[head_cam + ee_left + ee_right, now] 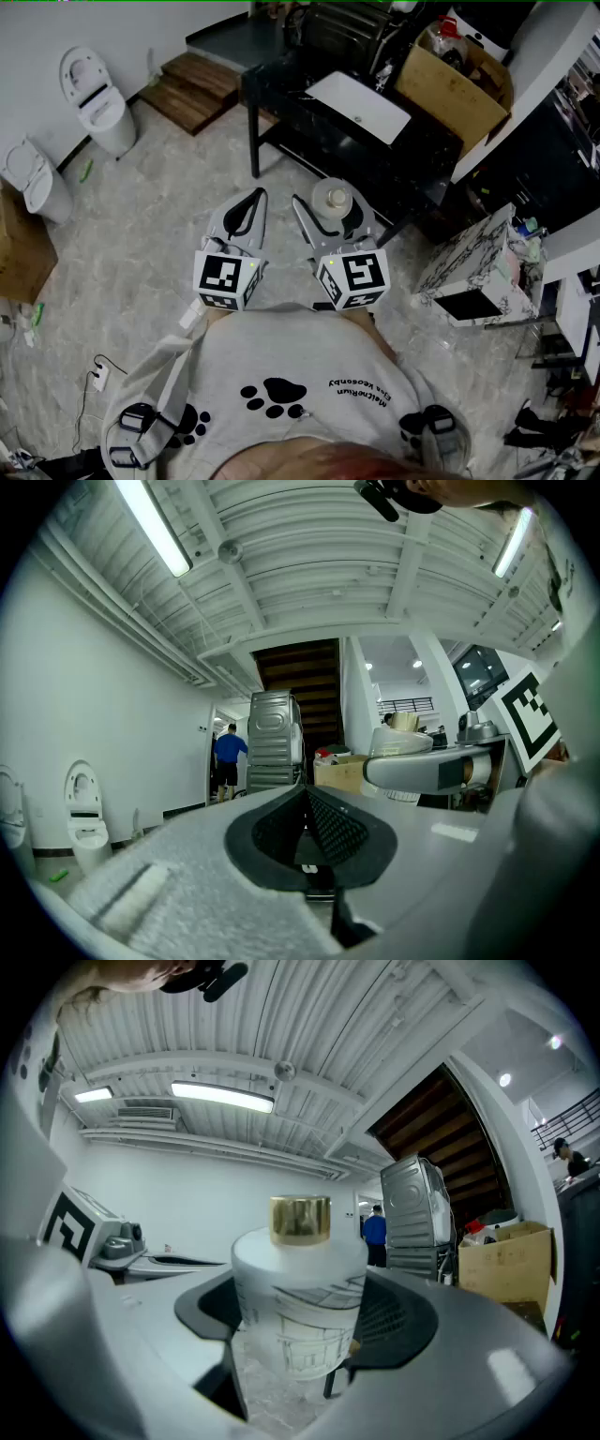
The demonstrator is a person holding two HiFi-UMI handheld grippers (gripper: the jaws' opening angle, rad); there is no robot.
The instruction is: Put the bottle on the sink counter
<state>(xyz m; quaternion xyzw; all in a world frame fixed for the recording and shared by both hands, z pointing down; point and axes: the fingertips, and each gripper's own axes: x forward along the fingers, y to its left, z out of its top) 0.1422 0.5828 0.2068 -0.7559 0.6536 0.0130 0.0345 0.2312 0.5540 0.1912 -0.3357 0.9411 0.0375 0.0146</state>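
Note:
A frosted white bottle (333, 199) with a gold cap stands upright between the jaws of my right gripper (330, 208), which is shut on its body. In the right gripper view the bottle (298, 1309) fills the gap between both pads, its gold cap on top. My left gripper (254, 197) is held beside it at the left, shut with nothing in it; its pads (330, 829) meet. Both grippers hover above the floor, just in front of the person's chest. The black sink counter (309, 122) with its white basin (361, 105) stands ahead, a short way beyond the bottle.
An open cardboard box (455, 89) sits at the counter's right end. Two white toilets (94, 94) (33, 178) stand along the left wall, with a wooden platform (202, 89) behind. A patterned white box (473, 267) is at the right. A person in blue (228, 758) stands far off.

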